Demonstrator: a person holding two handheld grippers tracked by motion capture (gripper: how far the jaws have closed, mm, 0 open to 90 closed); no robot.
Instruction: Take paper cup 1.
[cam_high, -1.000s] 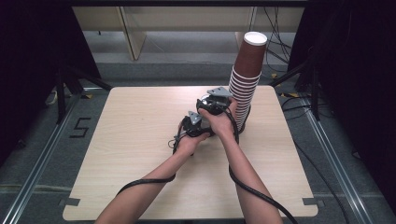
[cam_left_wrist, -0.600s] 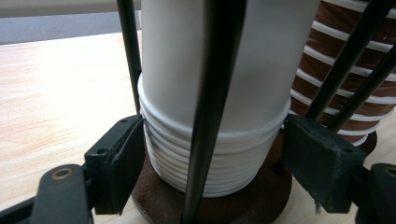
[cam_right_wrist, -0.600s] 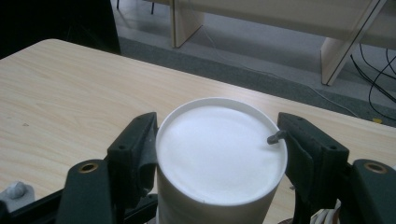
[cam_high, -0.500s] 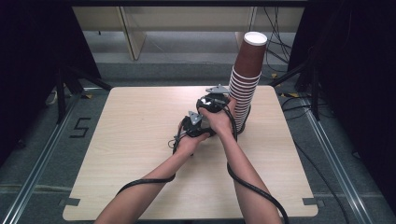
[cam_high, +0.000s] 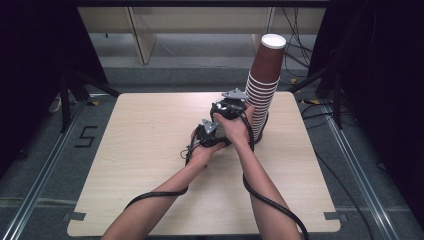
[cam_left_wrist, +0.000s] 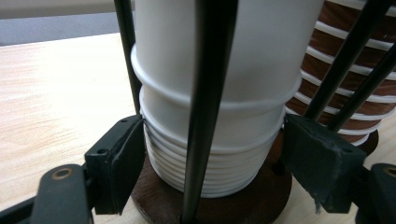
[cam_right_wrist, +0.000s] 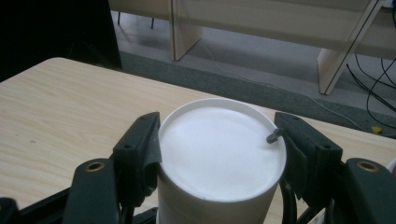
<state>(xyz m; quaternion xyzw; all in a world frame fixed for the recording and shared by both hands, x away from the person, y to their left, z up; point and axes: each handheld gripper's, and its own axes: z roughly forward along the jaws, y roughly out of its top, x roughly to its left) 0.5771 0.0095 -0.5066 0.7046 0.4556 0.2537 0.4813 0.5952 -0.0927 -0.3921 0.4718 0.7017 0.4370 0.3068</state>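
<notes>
Brown cup tower (cam_high: 264, 85) — right-side obstacle

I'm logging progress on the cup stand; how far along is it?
Done: a tall brown stack stands at the rack. In hand: the right tongs pinch the top white cup, and the left tongs straddle the white stack low down. Left: lifting that cup free.

White cup (cam_right_wrist: 219, 154) between the right gripper's (cam_right_wrist: 219, 140) 2 black fingers (cam_right_wrist: 140, 149)

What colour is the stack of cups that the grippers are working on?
White, best seen in the left gripper view: white cups nested on a dark brown base.
</notes>
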